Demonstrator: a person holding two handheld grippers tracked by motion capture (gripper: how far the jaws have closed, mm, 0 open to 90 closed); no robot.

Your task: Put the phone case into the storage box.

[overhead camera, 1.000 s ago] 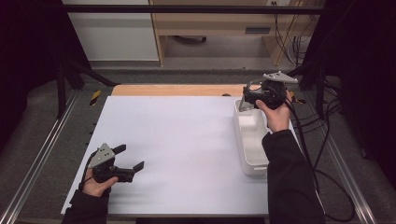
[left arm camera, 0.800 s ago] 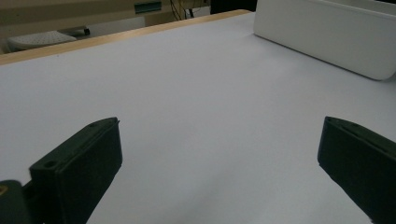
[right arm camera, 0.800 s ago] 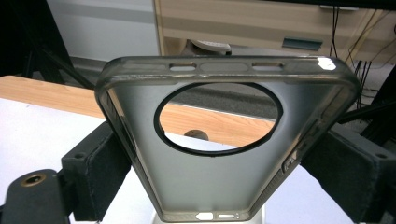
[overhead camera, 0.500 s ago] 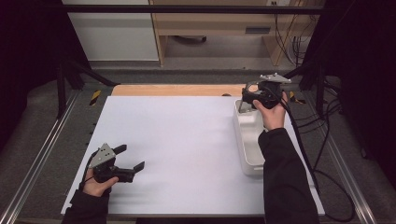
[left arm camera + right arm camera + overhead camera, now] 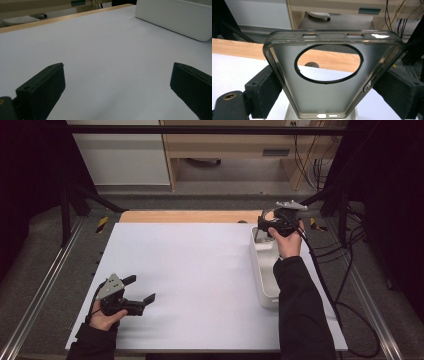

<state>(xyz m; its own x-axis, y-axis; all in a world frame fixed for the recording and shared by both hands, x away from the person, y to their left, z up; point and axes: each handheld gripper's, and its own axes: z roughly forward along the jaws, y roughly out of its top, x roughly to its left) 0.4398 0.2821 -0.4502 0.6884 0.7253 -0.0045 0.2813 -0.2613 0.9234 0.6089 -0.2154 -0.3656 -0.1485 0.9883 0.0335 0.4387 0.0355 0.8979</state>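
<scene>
Right gripper [image 5: 263, 223] pinches a phone case [image 5: 332, 75] by its side edges above the far end of the white bin [image 5: 265, 270], near the table's far-right edge. Case is smoky translucent w/ a big round camera hole. Left gripper [image 5: 141, 289] rests spread wide at front left, lots of bare white tabletop [image 5: 190, 270] btw them.

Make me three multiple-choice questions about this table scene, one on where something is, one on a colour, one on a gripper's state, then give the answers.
1. Where is the white bin?
A. table's right side
B. table's left side
C. on the floor

2. What colour is the phone case?
A. red
B. translucent grey
C. yellow

3. How is the left gripper?
A. shut on a case
B. shut on nothing
C. open

Answers: 1 A, the high view shows it by the right forearm. 2 B, the table shows through it. 3 C, its jaws stand wide apart over bare table, while the right gripper clamps the case.
</scene>
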